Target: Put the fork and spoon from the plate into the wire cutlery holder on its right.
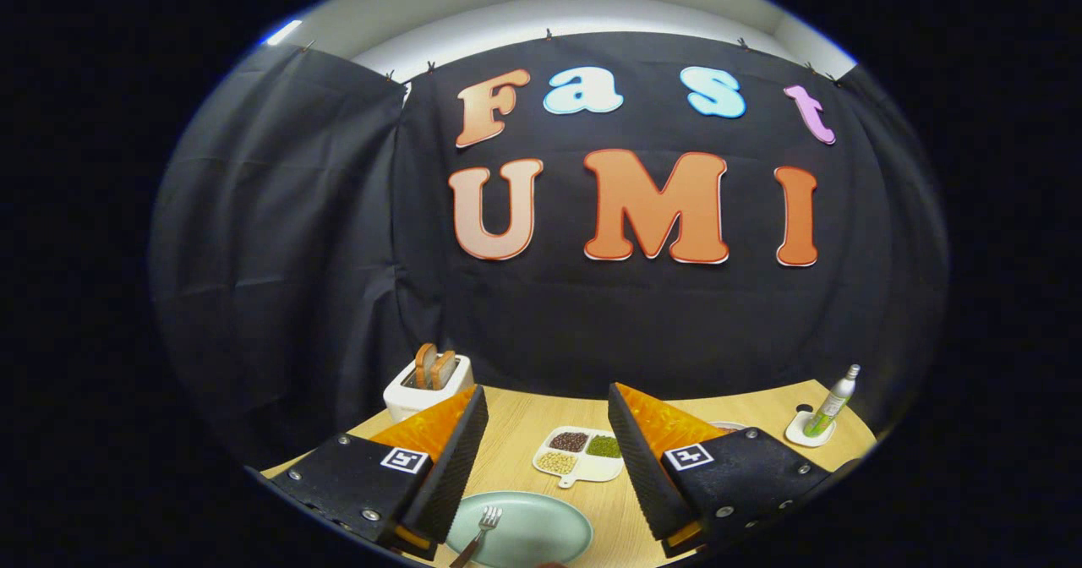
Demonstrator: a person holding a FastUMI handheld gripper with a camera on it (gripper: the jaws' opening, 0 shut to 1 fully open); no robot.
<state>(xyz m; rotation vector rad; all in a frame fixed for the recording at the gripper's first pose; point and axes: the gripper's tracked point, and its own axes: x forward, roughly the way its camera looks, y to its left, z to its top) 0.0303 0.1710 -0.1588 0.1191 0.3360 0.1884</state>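
Note:
A pale green plate (541, 524) lies on the wooden table between my fingers, low and close. A metal fork (483, 527) rests on its left part, tines pointing away from me, its handle running down behind the left finger (439, 475). My gripper (548, 450) hovers above the plate, open wide with nothing between its fingers. The right finger (647, 466) covers the table to the plate's right.
Beyond the plate sits a white divided dish (581, 455) with beans and grains. A white toaster (425, 385) with two bread slices stands at the back left. A spray bottle (831, 405) on a white stand is at the far right of the table (524, 420).

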